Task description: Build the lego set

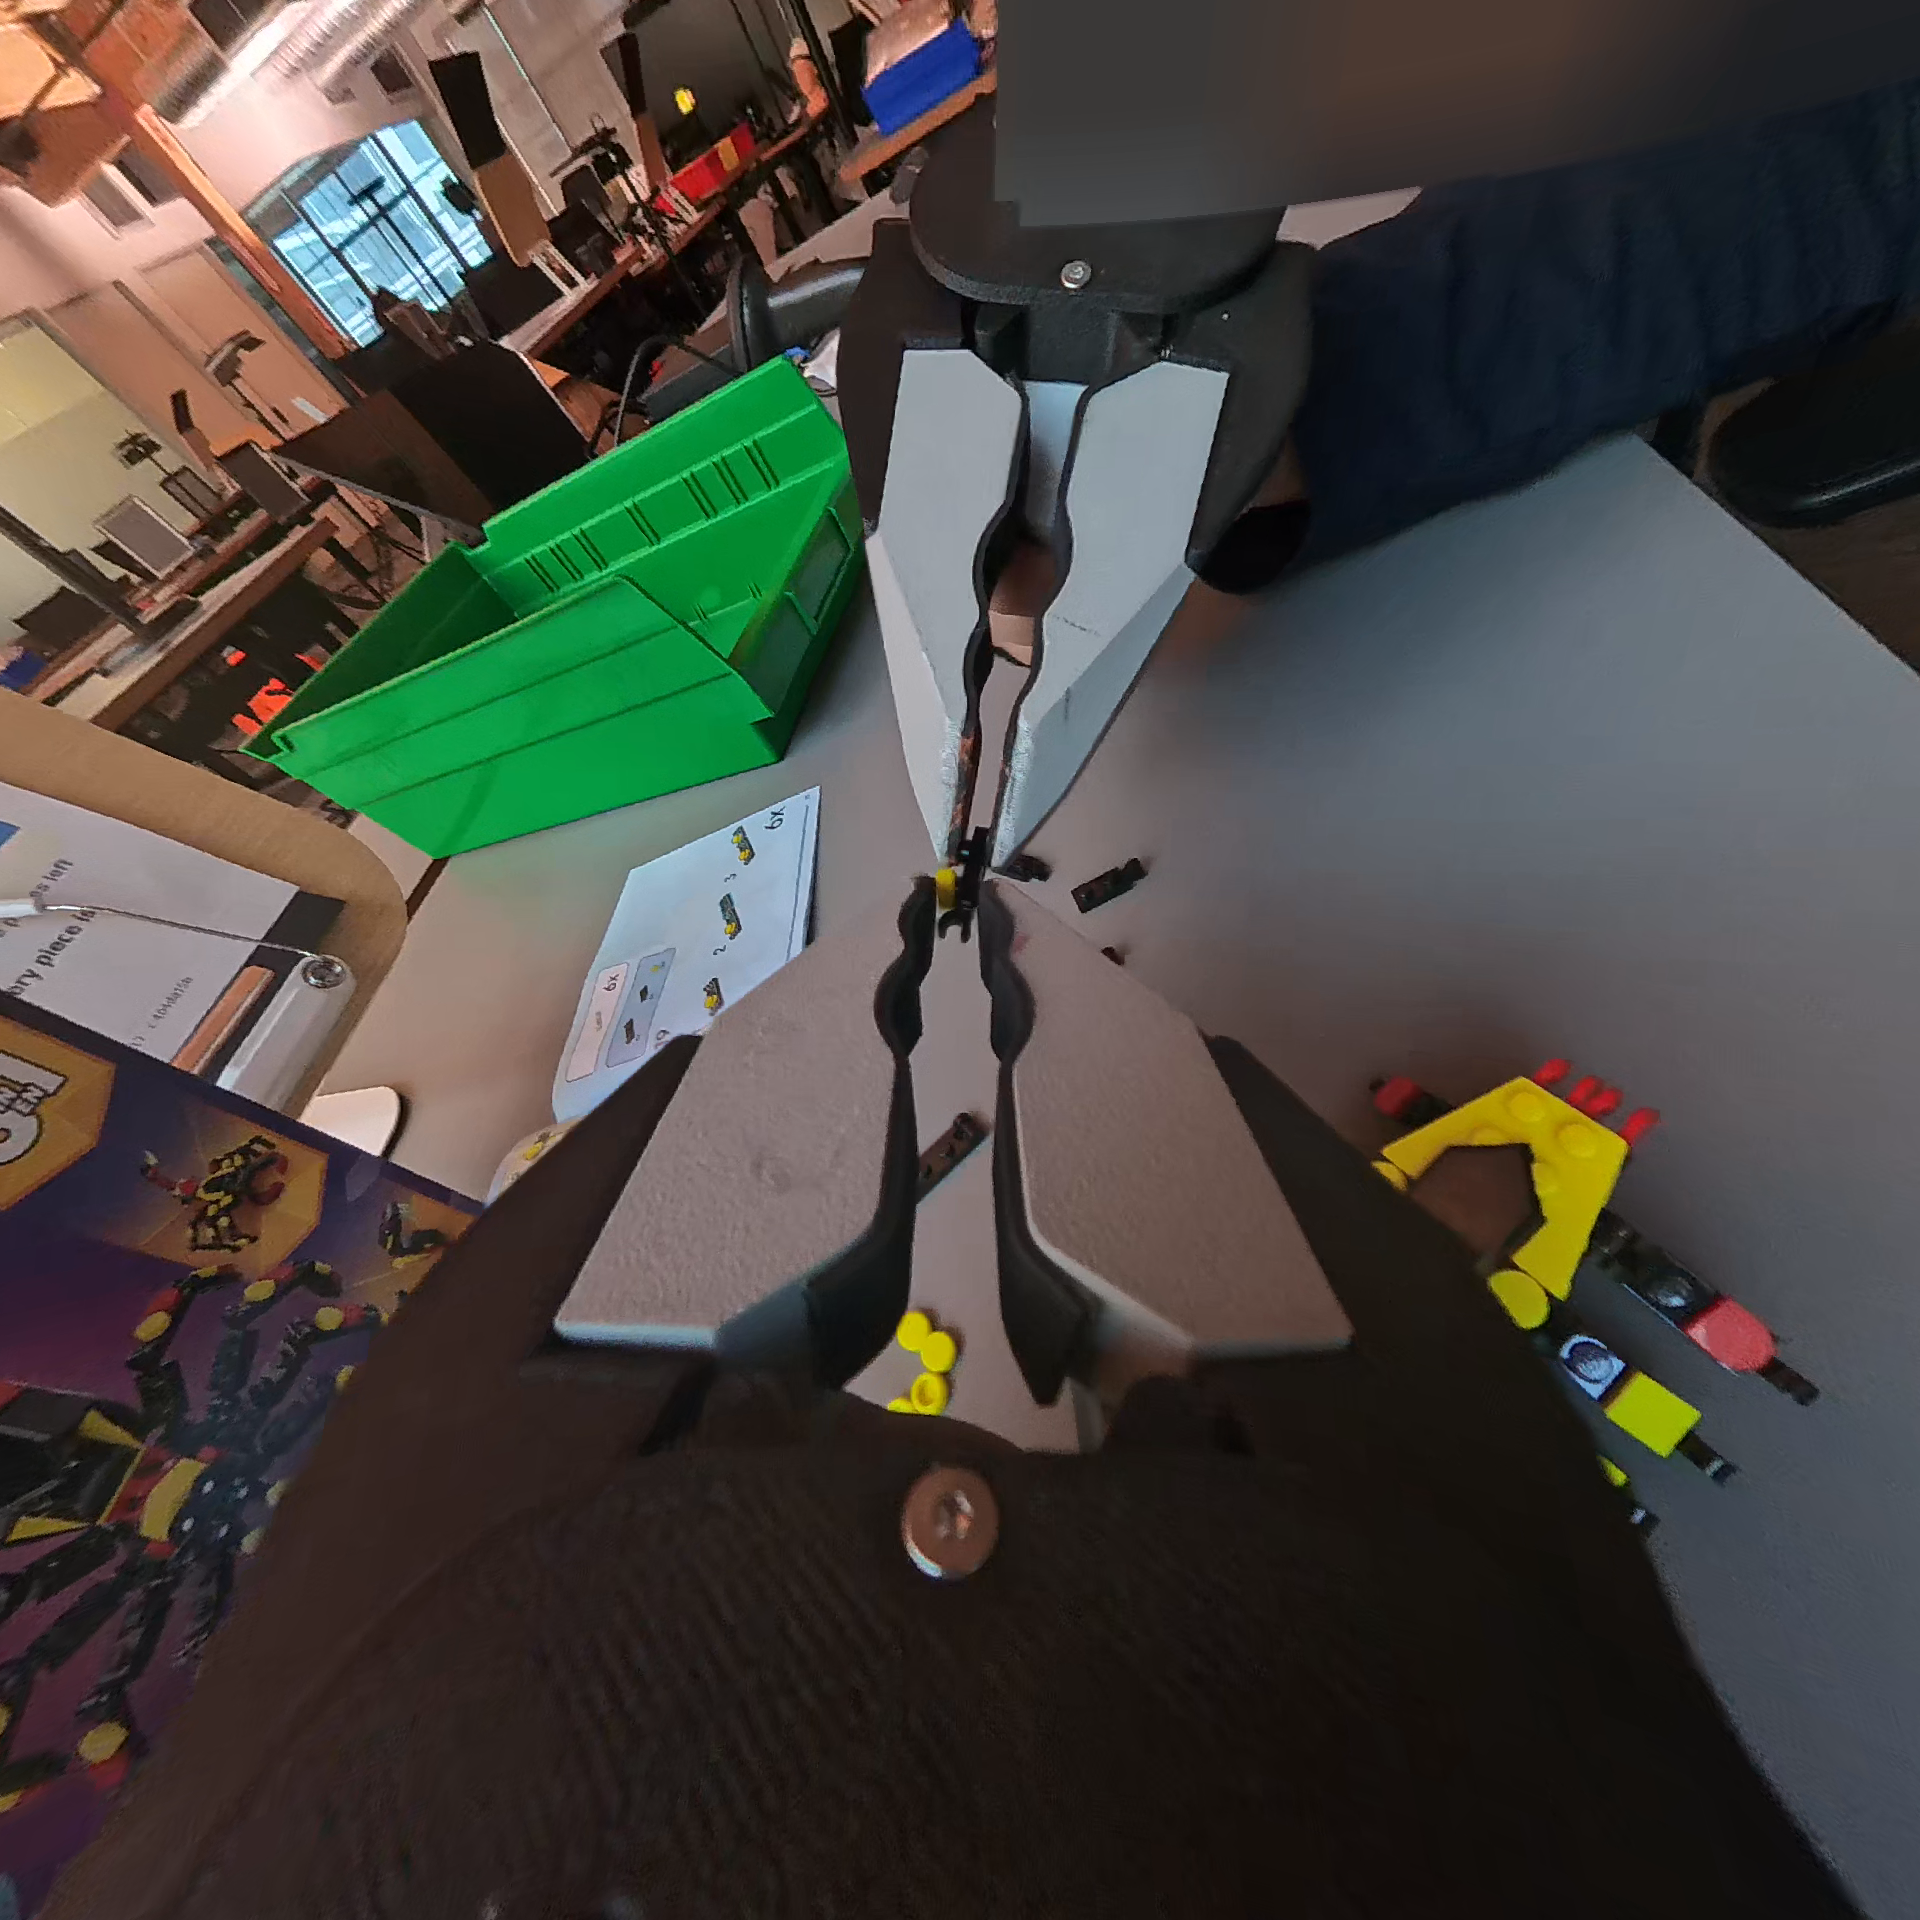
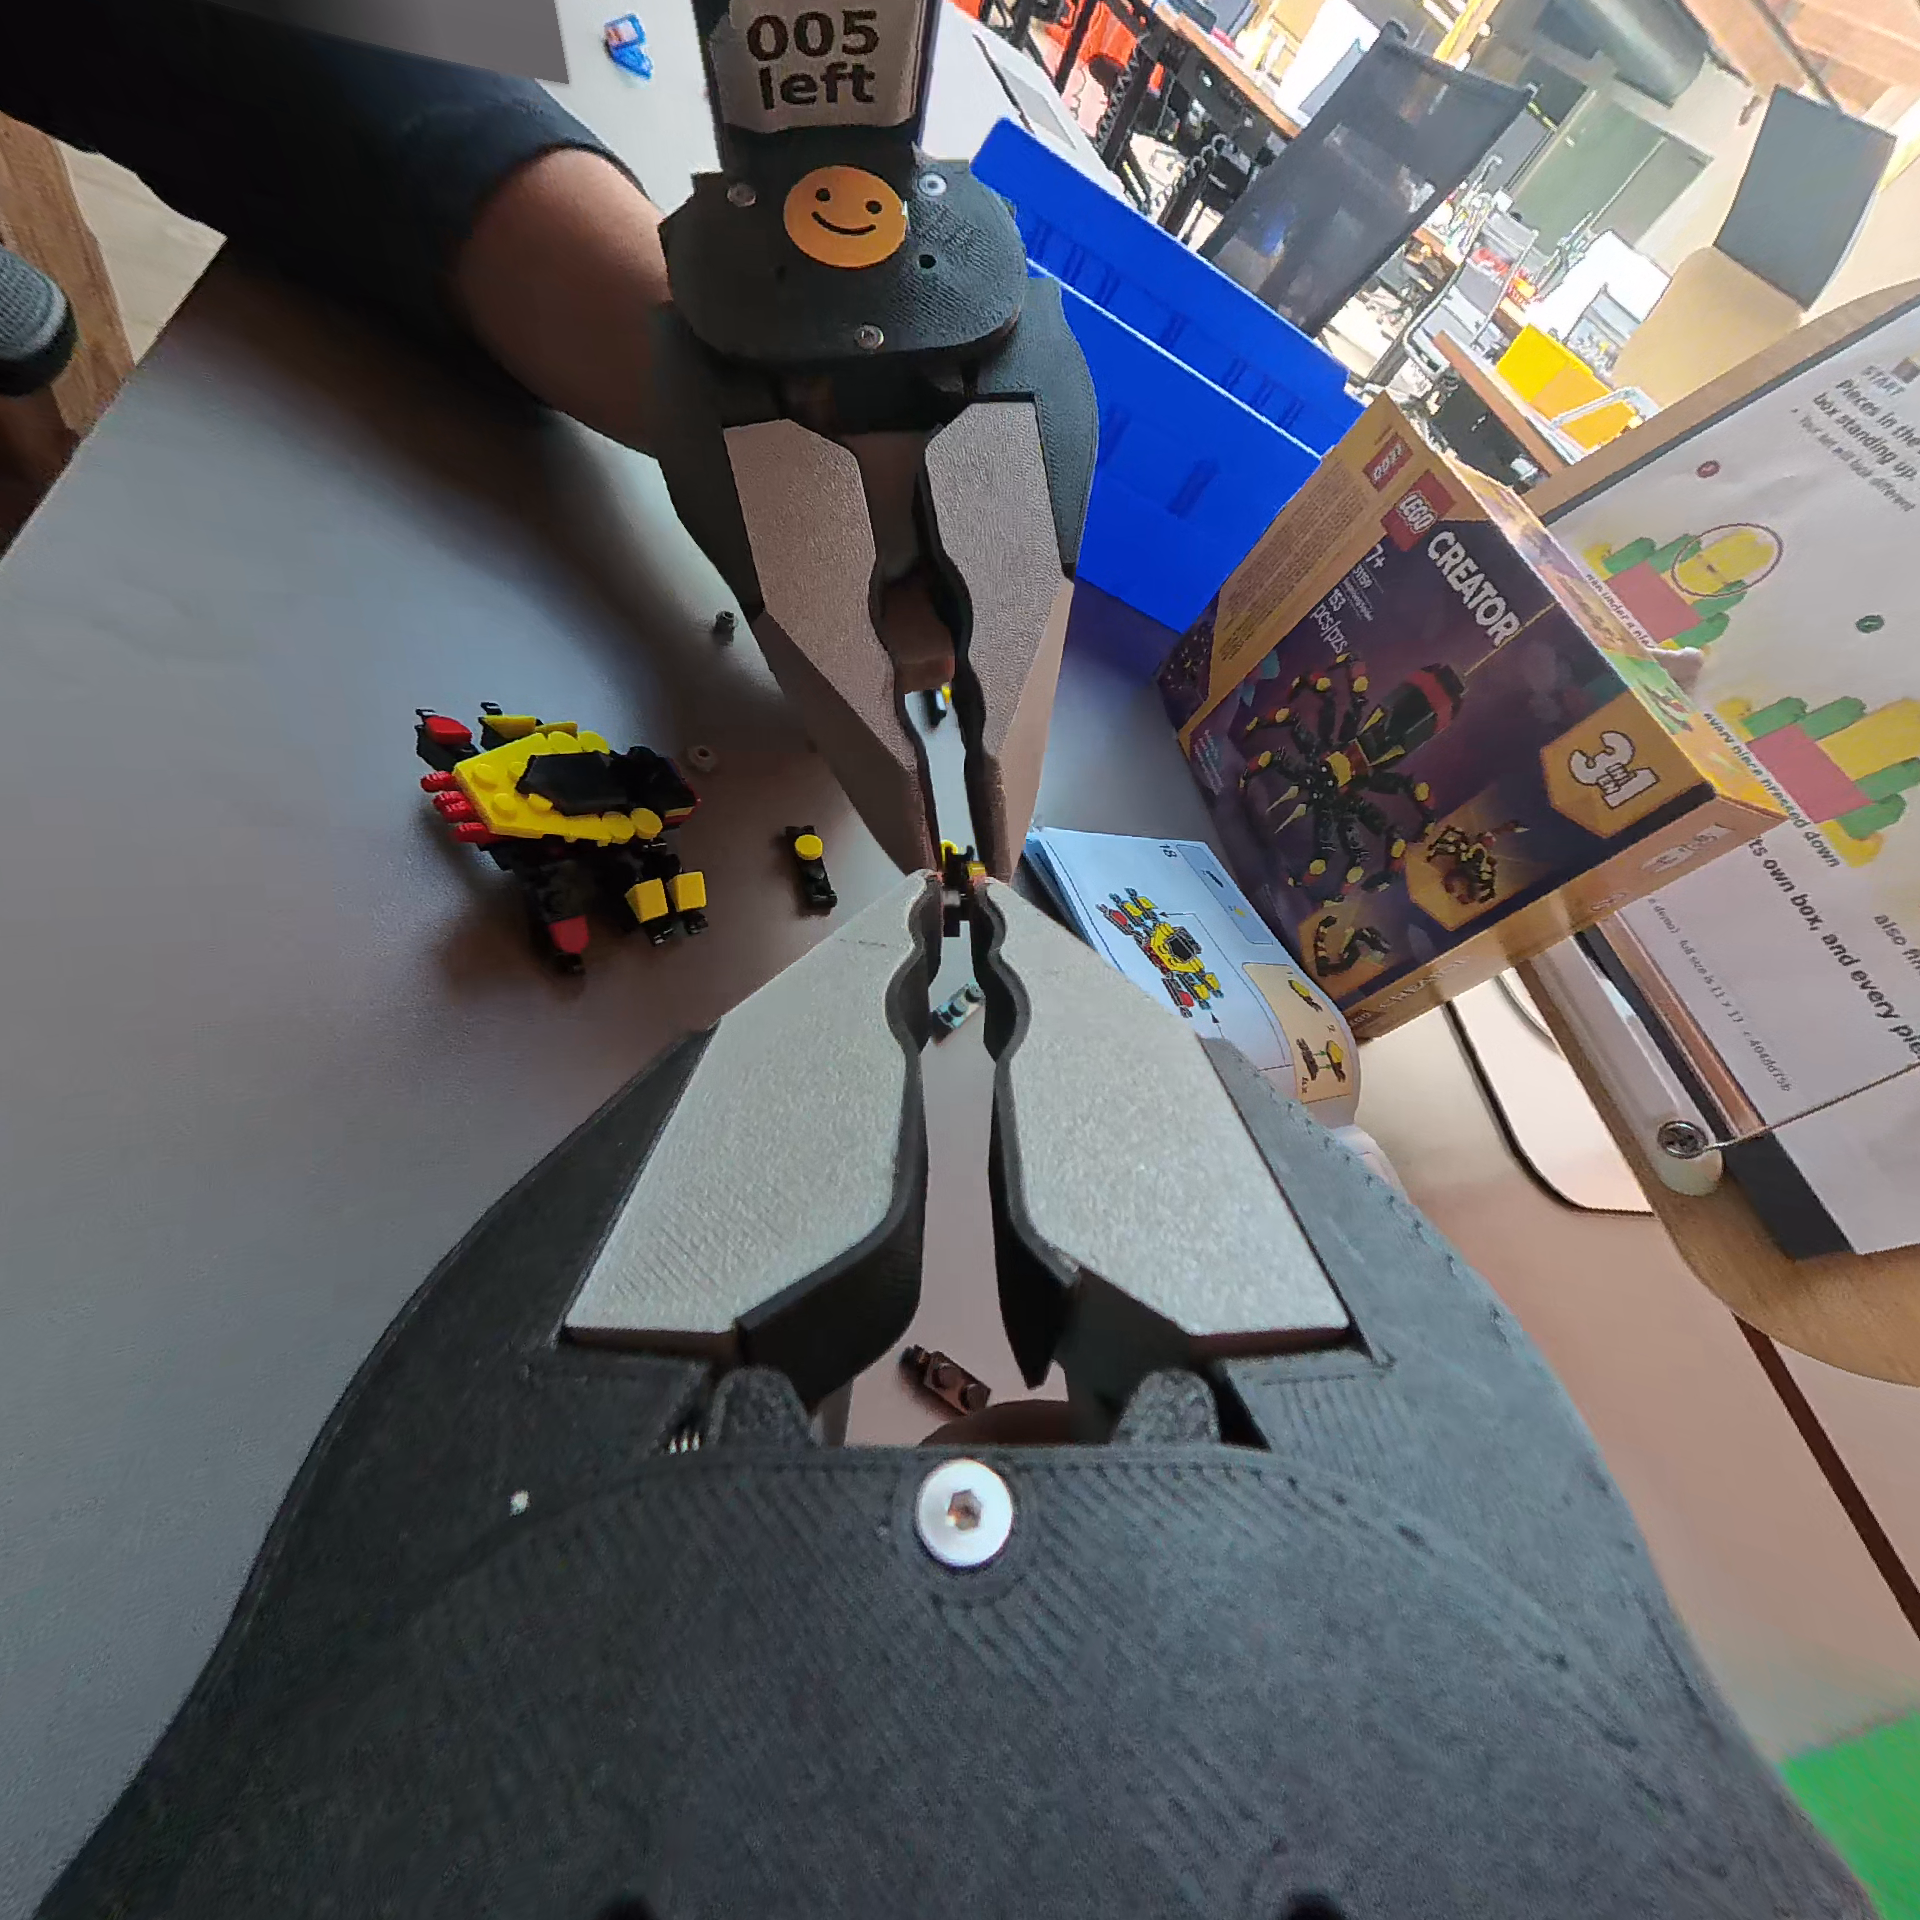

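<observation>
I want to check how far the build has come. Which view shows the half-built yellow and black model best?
The right wrist view: the half-built model lies whole and unobstructed on the table. In the left wrist view it sits at the right edge, partly hidden behind the left gripper.

Centre: we see the left gripper (image 1: 951, 902) and right gripper (image 1: 977, 847) meeting tip to tip above the table (image 1: 1455, 727), a small lego piece (image 1: 958, 883) between them.
Left of the left gripper: instruction booklet (image 1: 707, 935) flat on the table; bin (image 1: 582, 665) behind it; lego box (image 1: 156, 1299) nearer us.
Right of the left gripper: partly built model (image 1: 1538, 1226) on the table.
Under the left gripper: loose round pieces (image 1: 925, 1361).
Beside the right gripper's tips: two loose pieces (image 1: 1107, 883).
</observation>
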